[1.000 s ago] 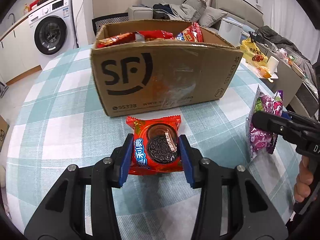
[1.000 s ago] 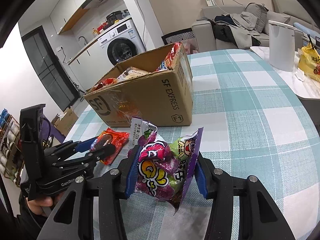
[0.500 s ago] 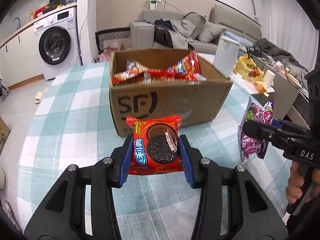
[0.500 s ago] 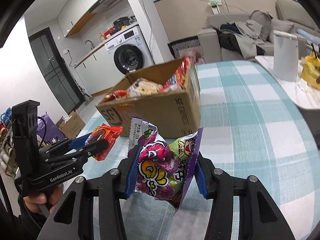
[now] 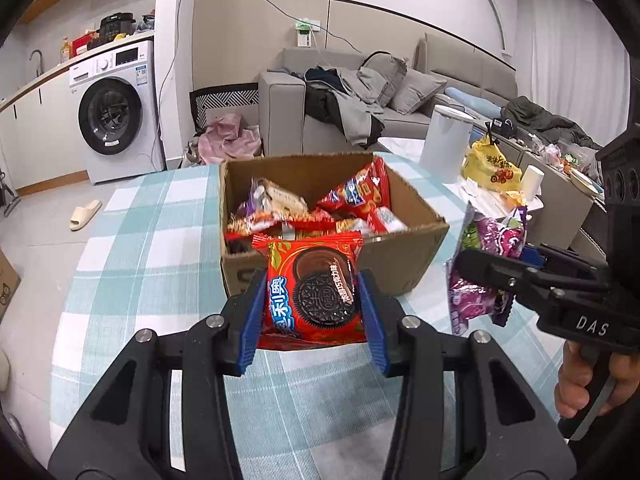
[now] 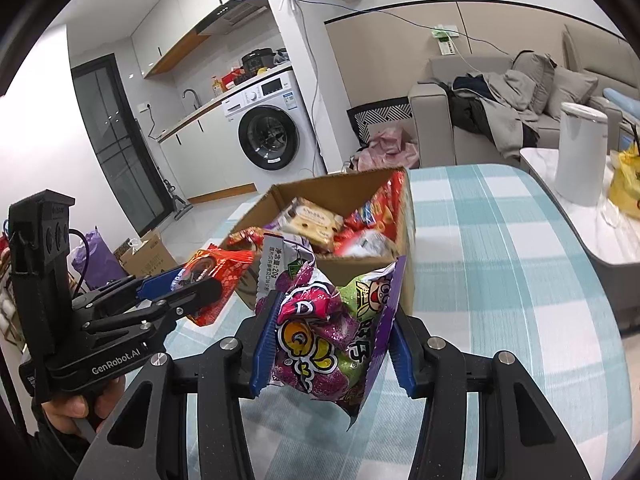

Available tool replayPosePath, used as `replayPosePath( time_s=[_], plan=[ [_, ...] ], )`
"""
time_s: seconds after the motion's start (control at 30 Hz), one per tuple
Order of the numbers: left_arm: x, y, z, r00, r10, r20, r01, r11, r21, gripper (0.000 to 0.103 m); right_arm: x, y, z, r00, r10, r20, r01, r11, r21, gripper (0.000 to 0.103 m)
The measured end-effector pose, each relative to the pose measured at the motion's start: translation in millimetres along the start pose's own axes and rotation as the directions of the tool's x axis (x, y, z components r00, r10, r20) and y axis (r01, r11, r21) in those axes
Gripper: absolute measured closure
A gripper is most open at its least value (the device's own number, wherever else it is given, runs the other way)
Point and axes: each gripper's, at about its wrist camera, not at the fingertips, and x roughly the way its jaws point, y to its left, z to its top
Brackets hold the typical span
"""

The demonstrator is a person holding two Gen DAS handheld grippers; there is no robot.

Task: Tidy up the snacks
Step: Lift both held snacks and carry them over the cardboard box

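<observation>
Left gripper point(image 5: 314, 308) squeezes red cookie pack point(image 5: 314, 288), held up over near edge of box point(image 5: 404, 256). Right gripper point(image 6: 330, 350) squeezes purple candy bag point(image 6: 332, 336), up beside box. Box full of snacks point(image 5: 320, 208), on checked table point(image 5: 132, 248).

My left gripper point(image 5: 314, 300) is up off the table, and its two blue pads point(image 5: 252, 320) squeeze a red cookie pack from both sides. My right gripper point(image 6: 330, 336) is up too, beside the left one, with its pads point(image 6: 264, 344) pressed on a purple candy bag. A bare hand point(image 5: 596, 380) wraps around the right handle.
</observation>
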Motion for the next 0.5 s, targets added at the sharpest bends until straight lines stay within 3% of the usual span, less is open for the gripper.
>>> replayPosePath(
  time_s=[0.5],
  plan=[
    [14.5, 18.3, 39.2, 0.999, 0.028, 0.016, -0.028, 0.998, -0.047, 0.062, 30.6, 14.9, 40.0, 0.999, 0.001, 0.036, -0.002, 1.000, 0.021, 0.054]
  ],
)
